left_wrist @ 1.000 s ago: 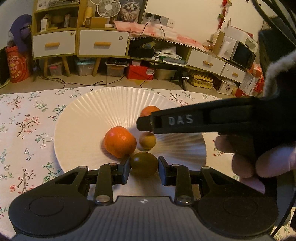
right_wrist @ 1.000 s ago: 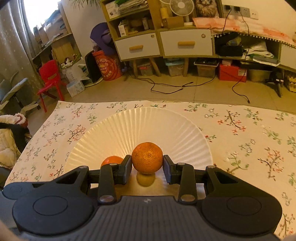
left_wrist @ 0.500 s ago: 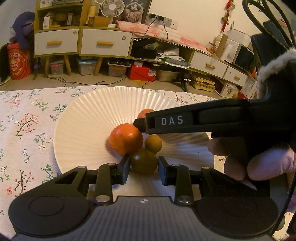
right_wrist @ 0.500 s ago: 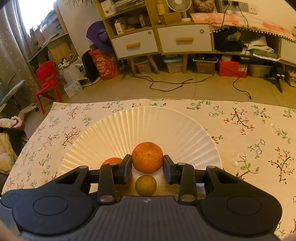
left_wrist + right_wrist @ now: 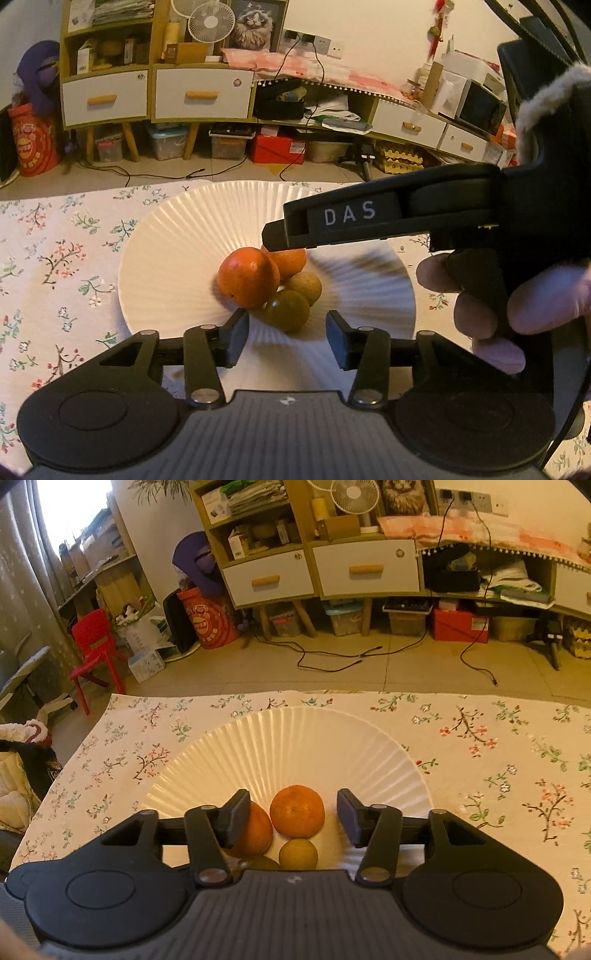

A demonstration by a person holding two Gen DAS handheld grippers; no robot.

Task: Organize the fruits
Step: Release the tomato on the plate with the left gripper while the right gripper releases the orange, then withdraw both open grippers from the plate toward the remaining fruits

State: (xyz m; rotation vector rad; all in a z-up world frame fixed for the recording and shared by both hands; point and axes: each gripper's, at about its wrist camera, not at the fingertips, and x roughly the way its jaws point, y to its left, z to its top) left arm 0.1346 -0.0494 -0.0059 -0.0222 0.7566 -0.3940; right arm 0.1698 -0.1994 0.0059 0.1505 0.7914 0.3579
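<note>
Both claws gape apart, left claw (image 5: 283,334) just behind the green fruit (image 5: 287,310).

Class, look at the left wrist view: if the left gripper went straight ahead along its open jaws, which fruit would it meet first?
Probably the greenish fruit, lying just ahead of the left gripper on the plate, though depth is uncertain.

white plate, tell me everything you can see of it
The white plate is round and shallow, with fine ribs fanning out to its rim; it looks like glazed ceramic. It lies flat on the floral tablecloth. Four fruits cluster at its centre: two orange ones and two smaller dull yellow-green ones.
</note>
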